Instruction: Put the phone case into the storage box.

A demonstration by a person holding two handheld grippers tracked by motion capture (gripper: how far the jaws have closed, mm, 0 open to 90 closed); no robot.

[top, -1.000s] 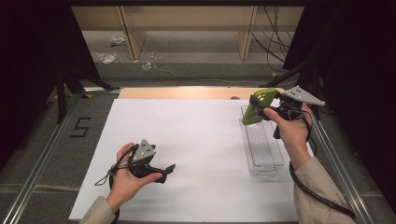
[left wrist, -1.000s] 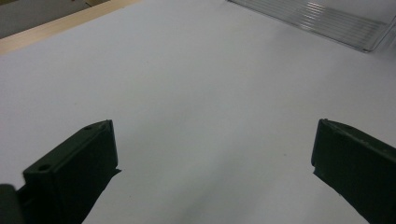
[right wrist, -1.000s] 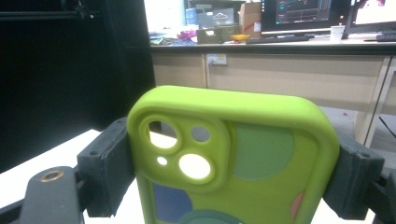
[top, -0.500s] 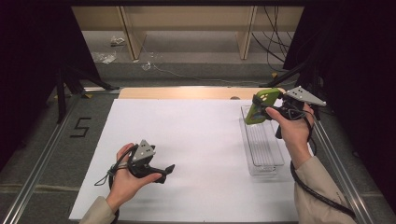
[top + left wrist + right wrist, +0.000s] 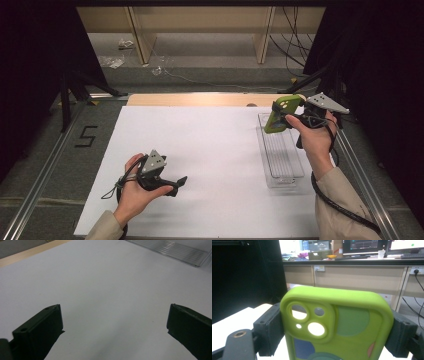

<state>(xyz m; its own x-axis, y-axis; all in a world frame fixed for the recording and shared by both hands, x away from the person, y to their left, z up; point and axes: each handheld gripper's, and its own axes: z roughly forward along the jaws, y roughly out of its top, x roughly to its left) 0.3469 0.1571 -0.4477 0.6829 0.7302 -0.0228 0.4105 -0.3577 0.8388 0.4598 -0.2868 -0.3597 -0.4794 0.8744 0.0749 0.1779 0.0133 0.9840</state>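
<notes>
A lime-green phone case [image 5: 281, 113] [image 5: 337, 325] with camera cut-outs is clamped across its width by my right gripper [image 5: 289, 116] [image 5: 335, 332], shut on its two long edges. The case hangs in the air above the far end of a clear plastic tray [image 5: 295, 175] at the table's right. My left gripper [image 5: 177, 185] [image 5: 113, 335] rests low over the white sheet [image 5: 210, 150] at the near left, its jaws wide open with nothing between them. The tray's corner [image 5: 175, 251] shows far off in the left gripper view.
A wooden strip [image 5: 200, 99] runs along the white sheet's far edge. Metal rails [image 5: 50, 165] frame the table on both sides, with a "5" marked [image 5: 86, 136] at the left. Desks, cables and monitors [image 5: 362, 246] stand beyond the table.
The right gripper has shifted slightly with the green case, staying above the tray's far end. The left gripper has kept still.
</notes>
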